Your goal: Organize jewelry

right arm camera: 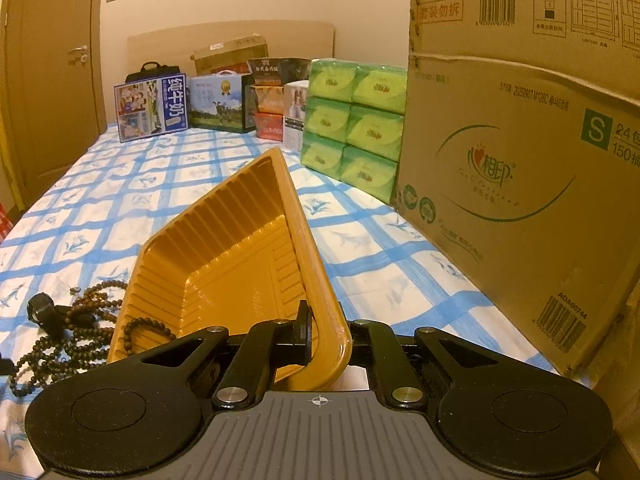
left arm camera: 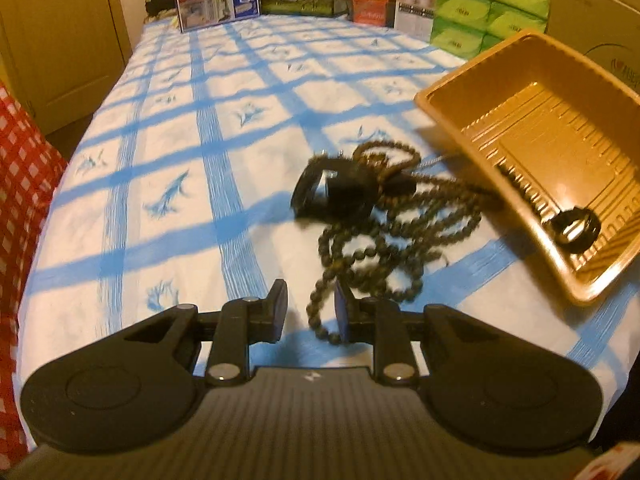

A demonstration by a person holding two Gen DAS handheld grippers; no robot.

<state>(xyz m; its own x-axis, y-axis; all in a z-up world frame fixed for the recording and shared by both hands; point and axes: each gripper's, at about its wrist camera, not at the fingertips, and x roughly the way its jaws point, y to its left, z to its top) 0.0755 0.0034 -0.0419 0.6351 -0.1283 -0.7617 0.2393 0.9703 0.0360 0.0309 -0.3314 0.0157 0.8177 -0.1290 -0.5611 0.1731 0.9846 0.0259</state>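
A long string of dark brown beads (left arm camera: 384, 232) lies tangled on the blue-checked bedsheet, with a black wristwatch (left arm camera: 332, 194) on top of it. My left gripper (left arm camera: 310, 312) is open just in front of the beads, whose near loop lies between its fingers. A golden plastic tray (left arm camera: 452, 92) is tilted up at the right; a black ring-like piece (left arm camera: 576, 229) lies in its low corner. My right gripper (right arm camera: 320, 336) is shut on the tray's rim (right arm camera: 308, 256) and holds it tilted. The beads (right arm camera: 68, 336) and the watch (right arm camera: 42, 306) show at the left there.
Large cardboard boxes (right arm camera: 520, 184) stand close on the right. Green tissue packs (right arm camera: 352, 124) and several colourful cartons (right arm camera: 152, 108) line the far end of the bed. A wooden door (right arm camera: 52, 80) is at the left. A red checked cloth (left arm camera: 20, 184) hangs at the bed's left edge.
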